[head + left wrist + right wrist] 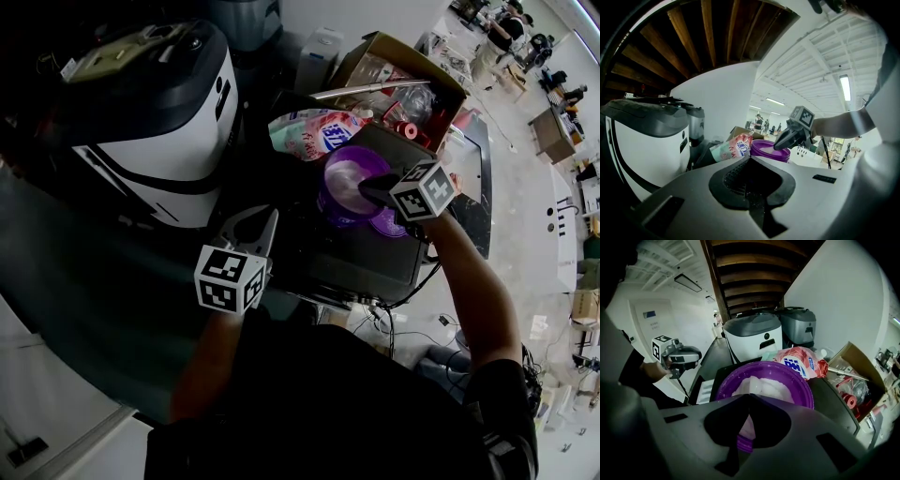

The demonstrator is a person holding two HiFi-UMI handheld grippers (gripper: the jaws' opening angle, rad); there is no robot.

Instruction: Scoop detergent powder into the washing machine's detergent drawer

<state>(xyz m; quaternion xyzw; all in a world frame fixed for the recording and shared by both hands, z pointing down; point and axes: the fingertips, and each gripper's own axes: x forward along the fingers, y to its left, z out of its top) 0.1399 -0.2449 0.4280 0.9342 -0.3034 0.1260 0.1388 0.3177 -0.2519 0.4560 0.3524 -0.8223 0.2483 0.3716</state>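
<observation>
Scooping: your right gripper [749, 397] is clamping the purple scoop [745, 442] in the tub [806, 389]; your left gripper [751, 158] is idling, jaws together, empty. Next: lifting level.

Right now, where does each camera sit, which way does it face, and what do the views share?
Head view: on the person's head, aimed steeply down at the tub; arms, left tool and right tool show.
Left gripper view: on the left tool, facing roughly level past its shut jaws toward tub, bag and right tool; right arm shows.
Right gripper view: on the right tool, facing down into the tub; left tool and left hand show beyond.
Shared: all three see tub and bag.
</observation>
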